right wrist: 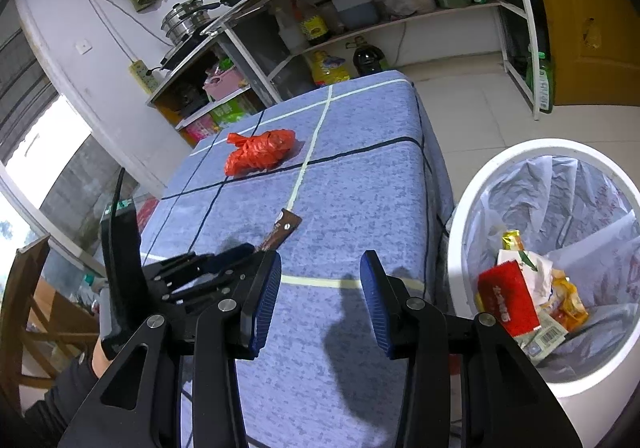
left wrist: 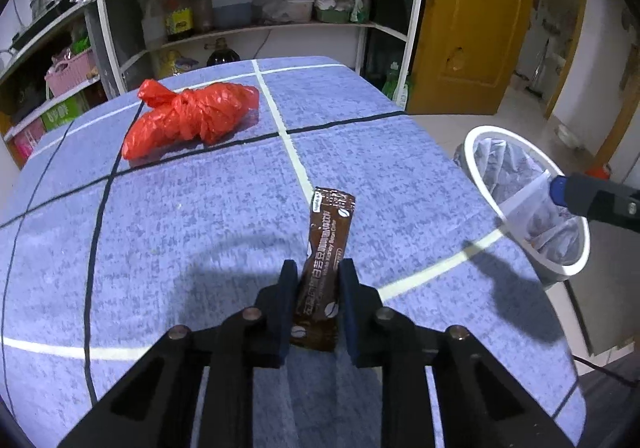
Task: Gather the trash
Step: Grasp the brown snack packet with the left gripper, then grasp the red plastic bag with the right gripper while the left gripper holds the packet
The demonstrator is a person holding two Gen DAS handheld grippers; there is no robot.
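Note:
A brown coffee sachet [left wrist: 326, 248] lies lengthwise on the blue checked tablecloth [left wrist: 180, 228], its near half between my left gripper's [left wrist: 318, 272] pads, which press on both of its long edges. In the right wrist view the same sachet [right wrist: 285, 226] sticks out past the left gripper [right wrist: 250, 250]. A crumpled red plastic bag [left wrist: 188, 115] [right wrist: 260, 151] rests farther back on the table. My right gripper [right wrist: 320, 268] stands open and holds nothing, above the table's right edge beside the bin. The white bin [right wrist: 460, 248] holds several wrappers and a red packet [right wrist: 506, 298].
The bin's rim [left wrist: 480, 175] stands on the floor off the table's right edge, lined with a clear bag. White shelves [left wrist: 256, 27] with bottles and pots stand behind the table. A yellow door [left wrist: 472, 27] is at the back right. A person's dark sleeve [right wrist: 68, 380] shows at lower left.

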